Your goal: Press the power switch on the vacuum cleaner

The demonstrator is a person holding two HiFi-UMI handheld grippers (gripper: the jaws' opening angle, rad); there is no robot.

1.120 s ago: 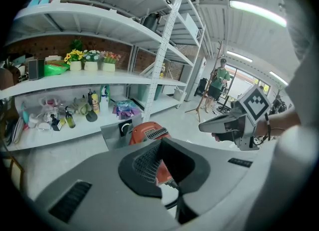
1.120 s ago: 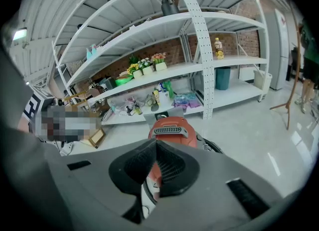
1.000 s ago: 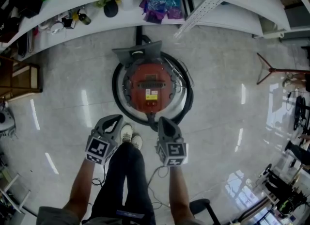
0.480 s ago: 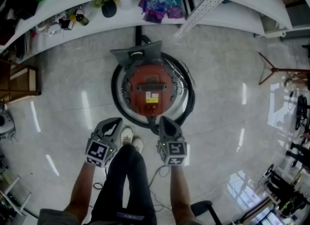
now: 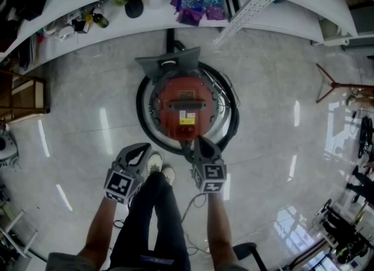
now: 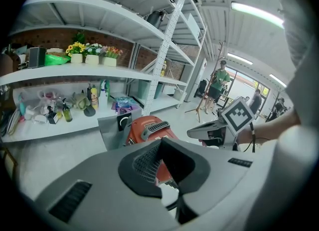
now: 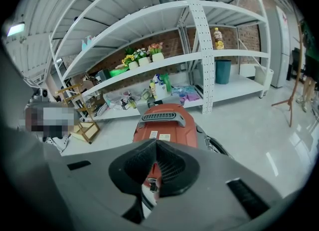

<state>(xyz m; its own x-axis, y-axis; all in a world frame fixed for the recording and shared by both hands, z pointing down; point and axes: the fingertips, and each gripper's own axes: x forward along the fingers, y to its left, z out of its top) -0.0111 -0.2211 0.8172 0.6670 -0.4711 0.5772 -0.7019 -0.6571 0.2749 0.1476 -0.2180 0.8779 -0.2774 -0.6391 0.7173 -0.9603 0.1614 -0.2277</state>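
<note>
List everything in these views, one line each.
Red round canister vacuum cleaner: one, red, on the floor ahead of the feet.
Black hose: one, black, looped around the vacuum cleaner.
White metal shelving: one unit, white, behind the vacuum cleaner.
Potted flowers: three, yellow and pink, on a higher shelf.
Teal bin: one, teal, on the lowest shelf.
White shoes: two, white, between the grippers.
Left gripper: one, grey, fingers shut, empty.
Right gripper: one, grey, fingers shut, empty.

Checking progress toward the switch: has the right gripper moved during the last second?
Yes. In the head view the right gripper has edged forward, its tip ending closer to the near edge of the red vacuum cleaner on the floor.
</note>
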